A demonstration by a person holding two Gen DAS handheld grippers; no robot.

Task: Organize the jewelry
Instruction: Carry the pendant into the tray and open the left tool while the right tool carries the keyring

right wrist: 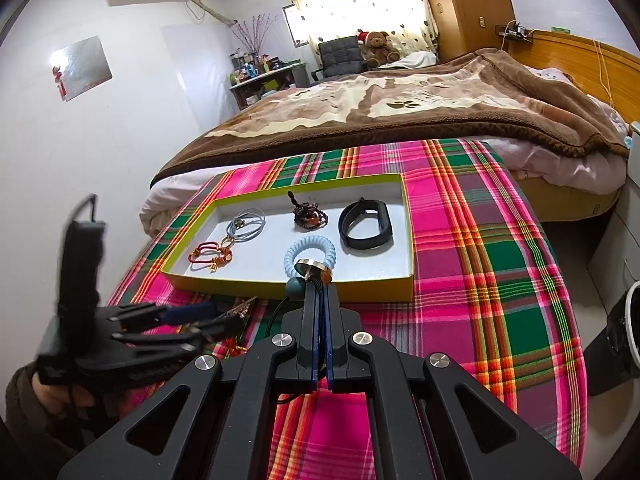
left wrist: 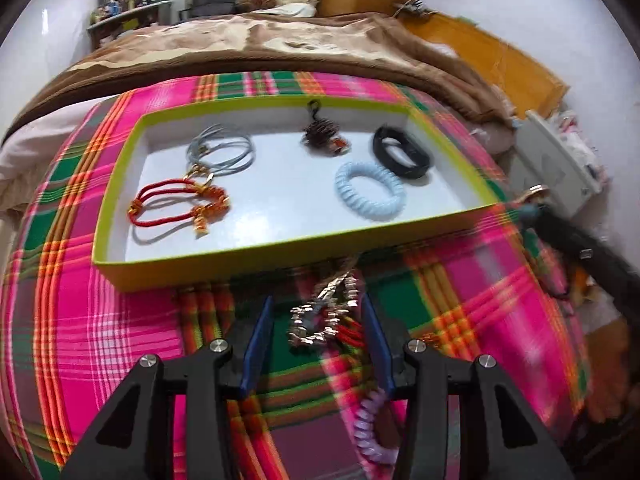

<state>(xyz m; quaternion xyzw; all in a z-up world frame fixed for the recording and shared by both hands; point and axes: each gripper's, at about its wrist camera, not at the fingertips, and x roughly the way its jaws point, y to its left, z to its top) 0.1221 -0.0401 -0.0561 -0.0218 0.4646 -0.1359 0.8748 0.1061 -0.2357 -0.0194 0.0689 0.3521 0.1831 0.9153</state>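
A yellow-green tray (left wrist: pixel 304 242) (right wrist: pixel 407 216) on the plaid cloth holds a grey cord bracelet (left wrist: pixel 222 150), a red cord bracelet (left wrist: pixel 176 204), a dark beaded charm (left wrist: pixel 322 136), a light blue coil band (left wrist: pixel 370 190) and a black band (left wrist: pixel 402 152). My left gripper (left wrist: pixel 318 324) is open around a silver bead bracelet (left wrist: pixel 324 316) lying on the cloth in front of the tray. A lilac coil band (left wrist: pixel 370 424) lies beside its right finger. My right gripper (right wrist: pixel 318 292) is shut on a black-cord necklace with a round pendant (right wrist: pixel 312 270) and teal bead, just before the tray's near wall.
The plaid cloth (right wrist: pixel 480 280) covers a table against a bed with a brown blanket (right wrist: pixel 400 108). A white cabinet (left wrist: pixel 556 160) stands to the right. My left gripper and hand show in the right wrist view (right wrist: pixel 168 320).
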